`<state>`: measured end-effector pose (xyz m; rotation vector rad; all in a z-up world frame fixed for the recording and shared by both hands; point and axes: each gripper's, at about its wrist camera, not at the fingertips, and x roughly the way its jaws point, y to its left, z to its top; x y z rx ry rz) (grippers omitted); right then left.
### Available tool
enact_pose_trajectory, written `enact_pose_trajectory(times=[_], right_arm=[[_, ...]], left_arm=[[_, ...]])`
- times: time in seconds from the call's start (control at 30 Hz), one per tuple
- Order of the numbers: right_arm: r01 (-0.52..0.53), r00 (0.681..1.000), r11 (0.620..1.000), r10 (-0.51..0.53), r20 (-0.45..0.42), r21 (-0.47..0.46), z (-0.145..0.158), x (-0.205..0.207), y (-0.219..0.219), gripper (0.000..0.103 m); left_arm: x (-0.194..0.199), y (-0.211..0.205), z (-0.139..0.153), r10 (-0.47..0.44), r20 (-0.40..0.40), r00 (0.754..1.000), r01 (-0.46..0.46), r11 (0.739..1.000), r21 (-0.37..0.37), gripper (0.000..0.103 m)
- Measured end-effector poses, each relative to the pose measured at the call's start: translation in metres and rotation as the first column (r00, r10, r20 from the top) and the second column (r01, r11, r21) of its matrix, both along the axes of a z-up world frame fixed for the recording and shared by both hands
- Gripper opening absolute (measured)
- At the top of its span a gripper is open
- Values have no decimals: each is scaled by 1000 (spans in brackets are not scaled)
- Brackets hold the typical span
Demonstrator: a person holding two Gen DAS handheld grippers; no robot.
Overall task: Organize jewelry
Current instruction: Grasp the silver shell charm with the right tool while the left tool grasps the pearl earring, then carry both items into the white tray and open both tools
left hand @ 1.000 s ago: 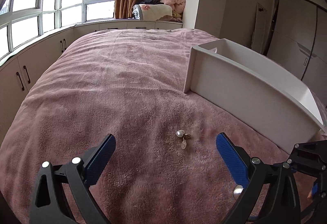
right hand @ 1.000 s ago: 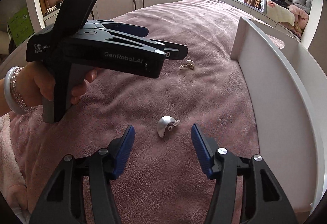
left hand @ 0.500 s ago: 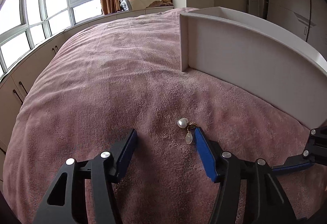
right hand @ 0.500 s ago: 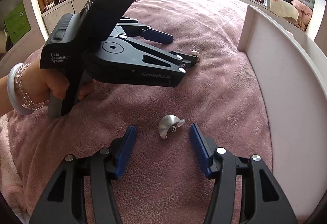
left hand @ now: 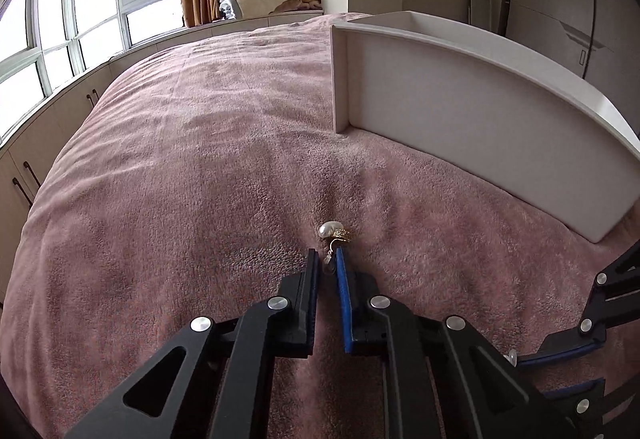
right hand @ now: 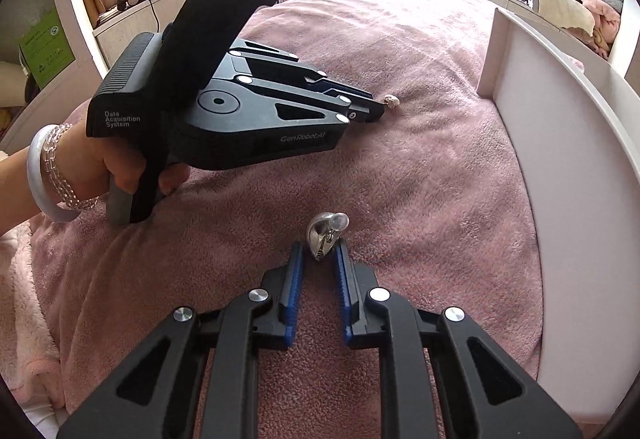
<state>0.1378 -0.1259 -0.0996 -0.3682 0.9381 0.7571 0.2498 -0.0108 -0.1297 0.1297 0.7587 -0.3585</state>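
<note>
A wide bed (left hand: 168, 167) with a pink blanket (right hand: 420, 167) carries a long white tray (left hand: 460, 119) standing along its right side. On the blanket the left gripper (left hand: 328, 259) has its jaws clenched on the drop of a pearl earring (left hand: 334, 235), whose pearl lies just past the tips. Near it the right gripper (right hand: 319, 257) has its jaws pressed onto the narrow end of a silver earring (right hand: 325, 233), which rests on the blanket beside the tray.
</note>
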Motion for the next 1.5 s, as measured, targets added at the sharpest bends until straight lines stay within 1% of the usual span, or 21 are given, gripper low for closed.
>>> enact_pose_trajectory(times=[0.03,0.13,0.17,0.37,0.47,0.67,0.83,0.87,0.9,0.97,1.0,1.03,1.13,1.23,1.3,1.33,1.37,1.5], right_arm=[[-1,1000,1000,1,-5,3,0,0,0,11],[-7,1000,1000,7,-4,2,2,-2,0,11],[-10,1000,1000,10,-4,2,3,-3,0,7],[-28,1000,999,28,-7,18,10,-8,3,7],[-33,999,999,33,6,26,15,-16,5,7],[-2,999,1000,1,41,19,22,-21,1,9],[44,999,999,-44,23,7,18,-11,-4,9],[50,999,999,-50,21,2,16,-9,-4,10],[57,998,998,-57,19,3,15,-6,-4,14],[68,998,998,-68,18,19,16,-2,-4,38],[72,997,997,-73,24,30,16,-1,-4,42],[74,997,996,-76,27,40,17,0,-3,42],[75,997,995,-76,15,59,17,5,0,42],[61,998,997,-61,2,42,9,8,7,41],[46,999,999,-46,-15,27,2,11,10,35],[37,999,999,-36,-20,24,0,11,12,24],[27,999,999,-26,-27,26,-1,11,14,21],[12,1000,998,-10,-28,59,6,7,14,21]], left_arm=[[-1,3,1,1,-3,1000,-1,1000,-13,13],[-8,9,4,8,-10,1000,-8,999,-43,13],[-10,11,5,10,-12,1000,-11,999,-50,13],[-25,23,15,44,-18,999,-46,996,-77,11],[-33,32,22,72,-18,997,-73,993,-95,11],[-48,39,35,105,-15,994,-106,990,-96,11],[-62,37,42,110,-11,994,-111,989,-96,11],[-65,37,44,112,-10,994,-113,989,-96,11],[-68,36,46,114,-12,993,-115,988,-99,11],[-75,36,50,120,-10,993,-120,987,-103,11],[-79,37,51,122,-8,992,-123,986,-110,11],[-82,38,52,126,-10,992,-126,985,-119,11],[-88,39,52,140,-26,990,-142,980,-140,10],[-90,34,49,134,-27,991,-136,984,-118,11],[-89,29,47,128,-25,991,-130,987,-94,11],[-88,28,45,127,-28,992,-129,988,-91,11],[-88,27,44,128,-31,991,-130,987,-90,11],[-89,25,39,131,-39,991,-134,988,-79,11]])
